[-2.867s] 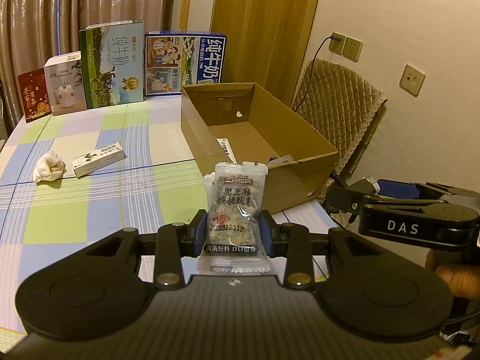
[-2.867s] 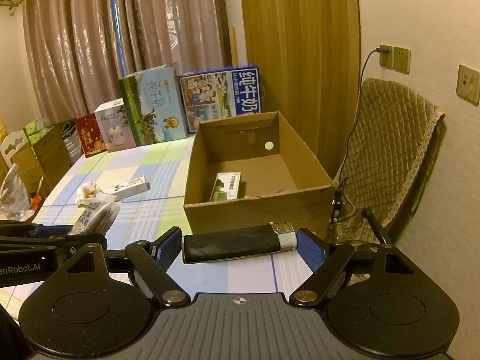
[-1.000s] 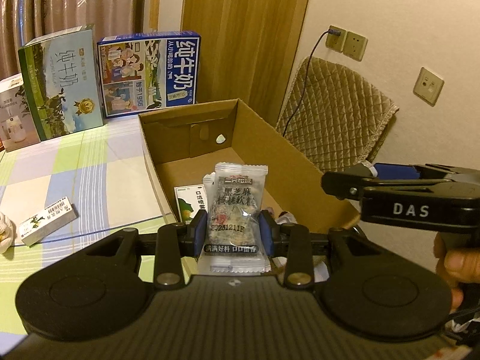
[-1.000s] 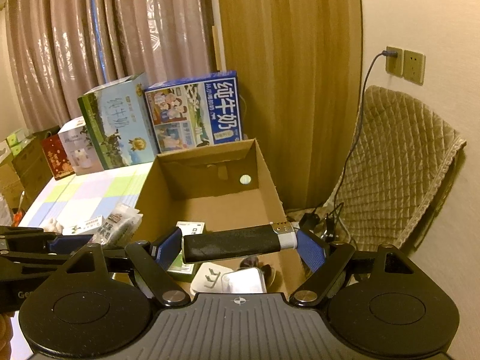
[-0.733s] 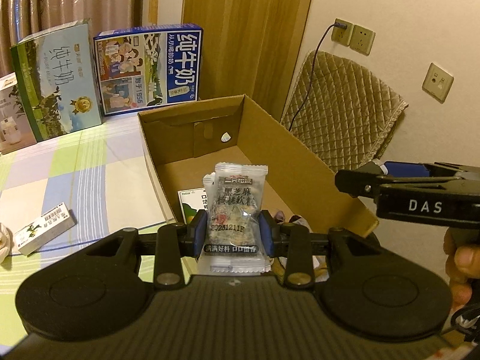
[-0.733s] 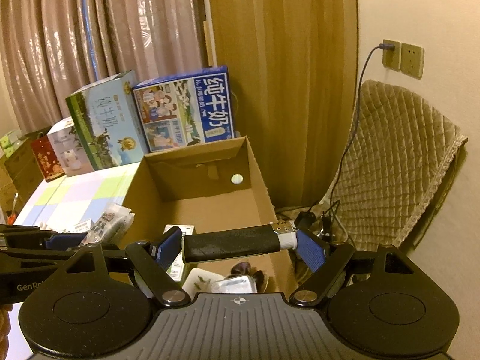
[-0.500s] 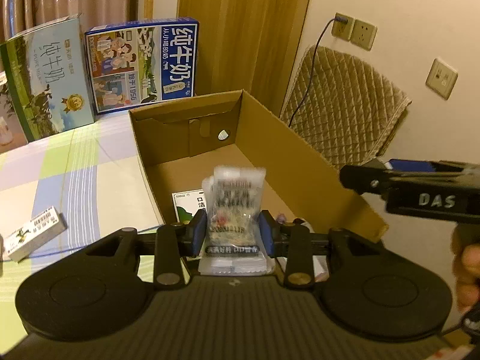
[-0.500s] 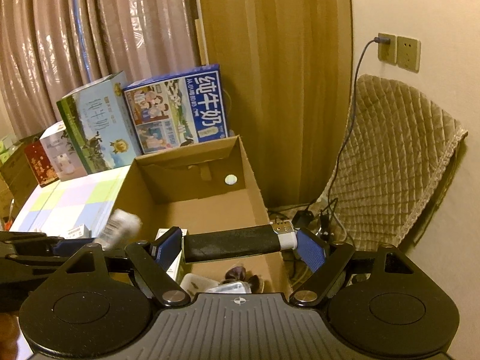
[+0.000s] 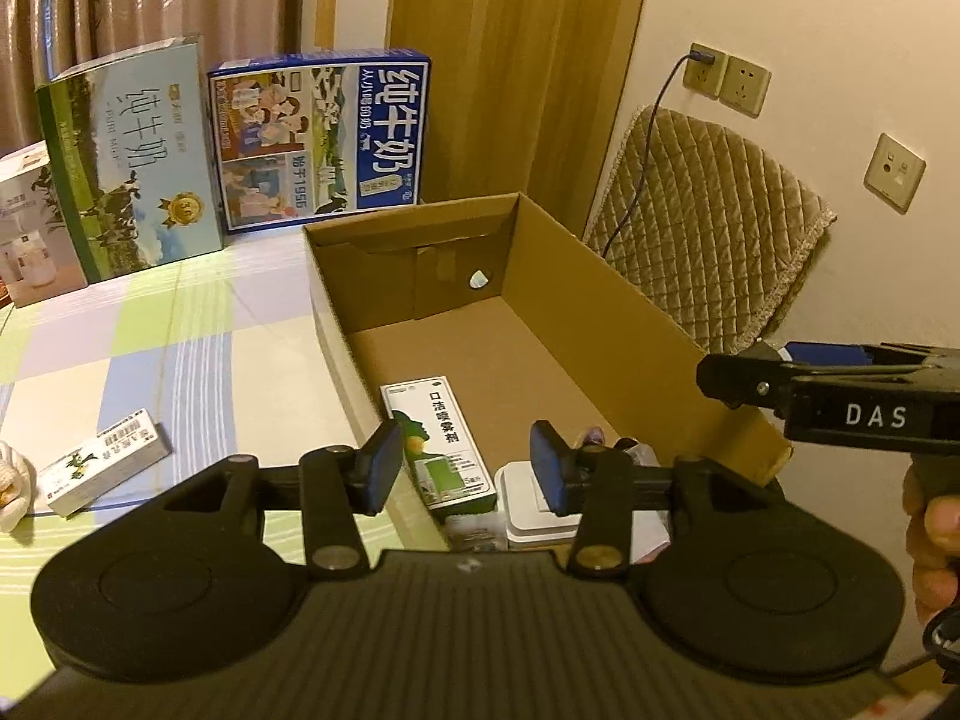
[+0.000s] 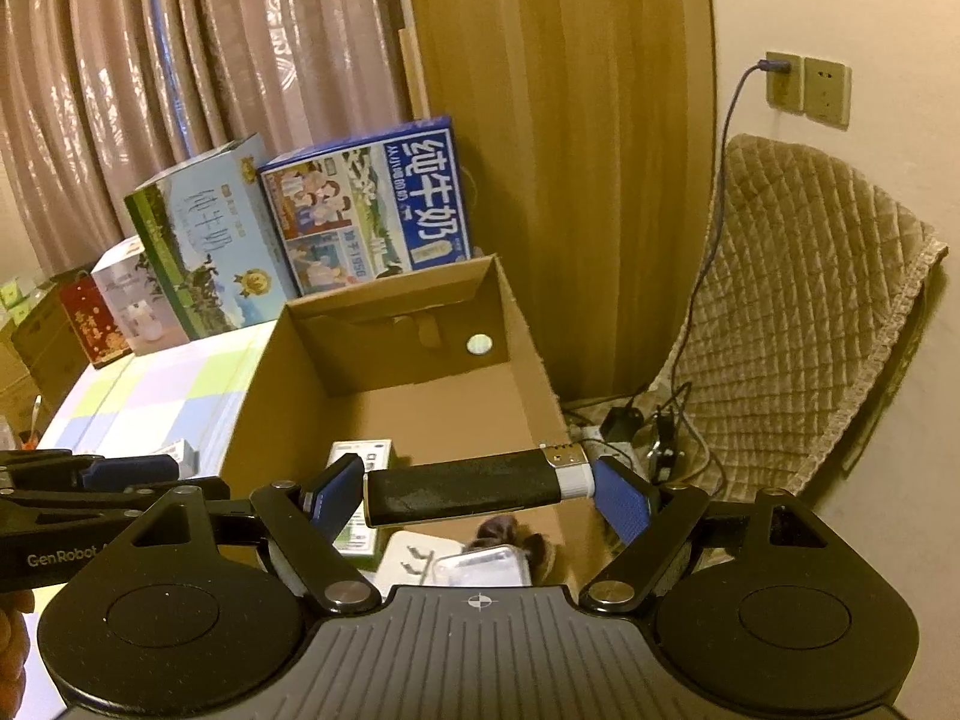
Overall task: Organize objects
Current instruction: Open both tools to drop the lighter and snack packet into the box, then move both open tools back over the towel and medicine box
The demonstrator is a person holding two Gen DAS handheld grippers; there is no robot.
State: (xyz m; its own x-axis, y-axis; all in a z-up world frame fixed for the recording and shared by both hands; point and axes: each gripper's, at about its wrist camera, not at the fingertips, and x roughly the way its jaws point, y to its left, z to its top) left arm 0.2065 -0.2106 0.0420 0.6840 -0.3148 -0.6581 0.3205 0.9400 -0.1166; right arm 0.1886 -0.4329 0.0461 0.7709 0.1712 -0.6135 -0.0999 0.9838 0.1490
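Blue carton (image 9: 324, 138) reading 纯牛奶 stands far ahead of both jaws. Box (image 9: 636, 324) sits under them. Left gripper (image 9: 462, 468), jaws released, holds nothing; green-white pack (image 9: 441, 438) marked 口洁喷雾剂 lies between and below them, inside the box. Right gripper (image 10: 480, 495), stamped DAS, jaws clenched on black lighter (image 10: 474, 489) crosswise above the box.

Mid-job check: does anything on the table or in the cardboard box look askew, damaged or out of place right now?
Nothing looks damaged or spilled. The cardboard box sits upright with items loose at its near end. A small white carton lies outside it on the tablecloth, apparently unsorted.
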